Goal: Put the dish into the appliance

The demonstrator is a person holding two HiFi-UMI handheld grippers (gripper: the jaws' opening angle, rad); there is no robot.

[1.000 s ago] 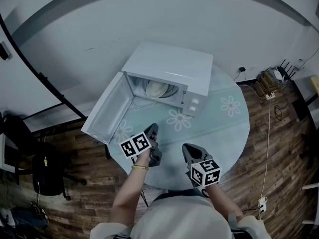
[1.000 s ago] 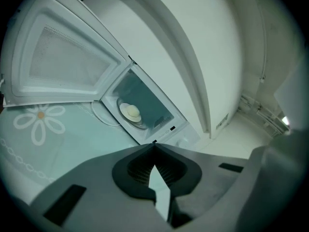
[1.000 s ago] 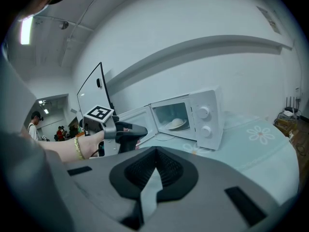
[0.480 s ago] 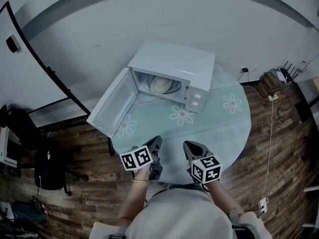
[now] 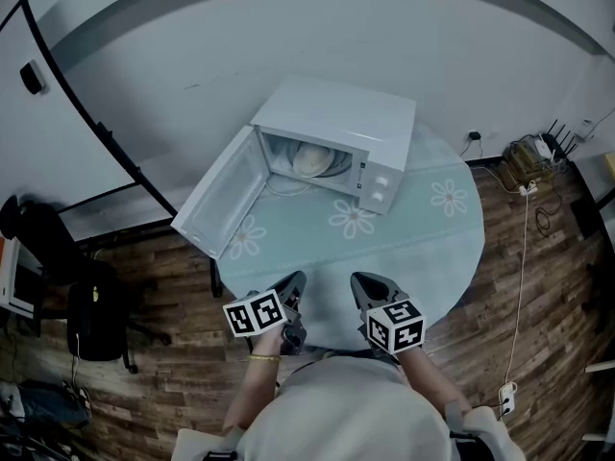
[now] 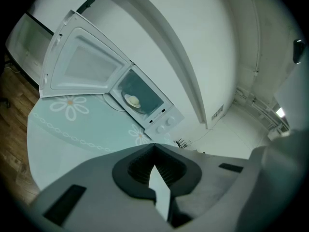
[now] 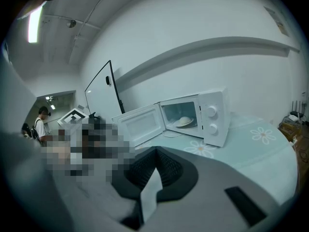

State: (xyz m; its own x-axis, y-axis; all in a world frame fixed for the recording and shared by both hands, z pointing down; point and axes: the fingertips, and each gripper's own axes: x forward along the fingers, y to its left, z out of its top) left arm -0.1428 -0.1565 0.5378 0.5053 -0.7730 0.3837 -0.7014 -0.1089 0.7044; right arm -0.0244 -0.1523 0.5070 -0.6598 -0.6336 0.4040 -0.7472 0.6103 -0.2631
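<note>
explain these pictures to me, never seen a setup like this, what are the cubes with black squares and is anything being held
There is no robot here. A person stands at a round table with a hand-held two-jaw gripper in each hand. The cubes with square markers are parts of those grippers.

The head view comes from a camera on the person's head, looking steeply down. The left gripper and the right gripper show near its bottom. The other two views come from a camera riding on each gripper, looking along its own jaws.

On the table stands a white microwave with its door swung open and a dish already inside. Both grippers have their jaws together and hold nothing.
</note>
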